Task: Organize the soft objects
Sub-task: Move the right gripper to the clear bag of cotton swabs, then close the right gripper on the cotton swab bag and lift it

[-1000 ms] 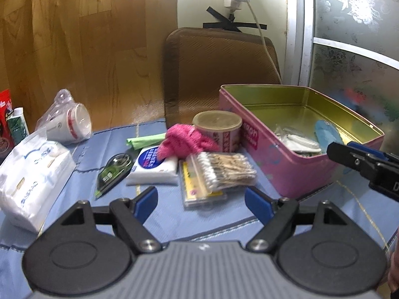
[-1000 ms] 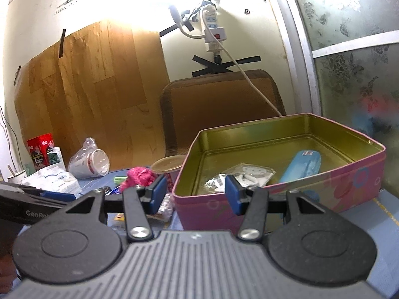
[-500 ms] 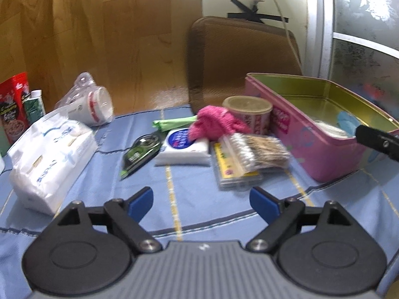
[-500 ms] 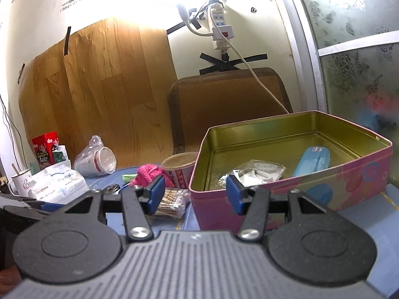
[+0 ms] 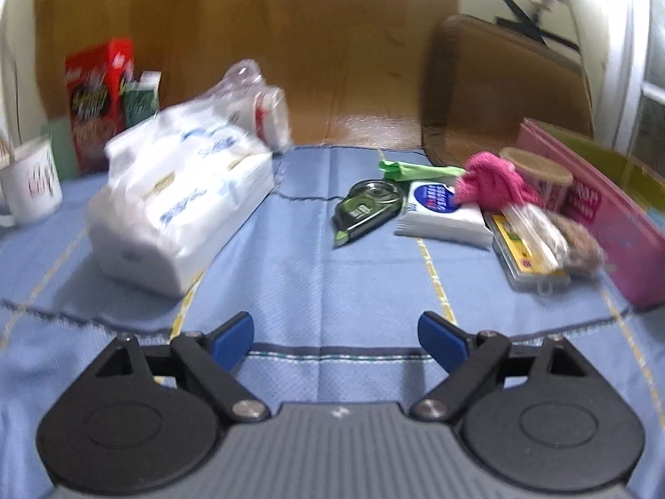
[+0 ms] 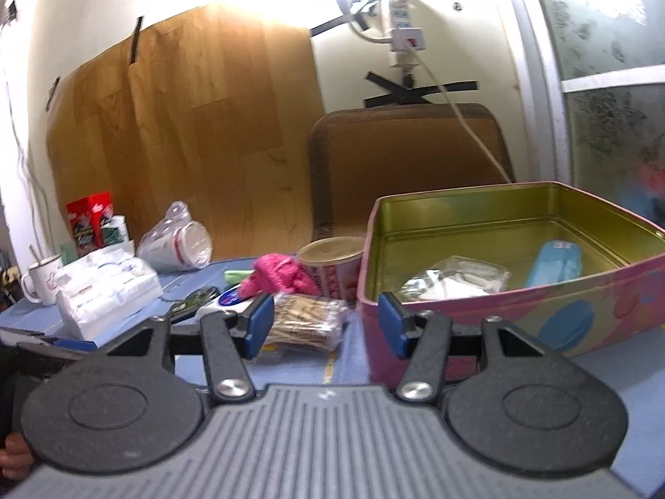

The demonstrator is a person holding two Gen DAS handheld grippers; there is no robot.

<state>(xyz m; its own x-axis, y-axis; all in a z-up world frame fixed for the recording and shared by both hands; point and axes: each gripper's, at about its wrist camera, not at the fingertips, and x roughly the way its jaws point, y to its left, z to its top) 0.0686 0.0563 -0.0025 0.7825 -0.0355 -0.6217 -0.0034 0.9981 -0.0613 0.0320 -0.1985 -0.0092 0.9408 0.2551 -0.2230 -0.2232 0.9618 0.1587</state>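
Observation:
A large white tissue pack lies on the blue cloth at the left. A small tissue packet, a pink cloth and a bag of cotton swabs lie beside the pink tin. My left gripper is open and empty, low over the cloth in front of them. My right gripper is open and empty, near the tin's front left corner. The tin holds a clear bag and a blue case.
A green tape dispenser, a round paper tub and a yellow flat box sit in the cluster. A mug, red box and bagged cups stand at the back left. A brown chair back is behind.
My left gripper has swung left and pulled back, so the large tissue pack is now more central and the tin is at the right edge. The right gripper view shifted left slightly.

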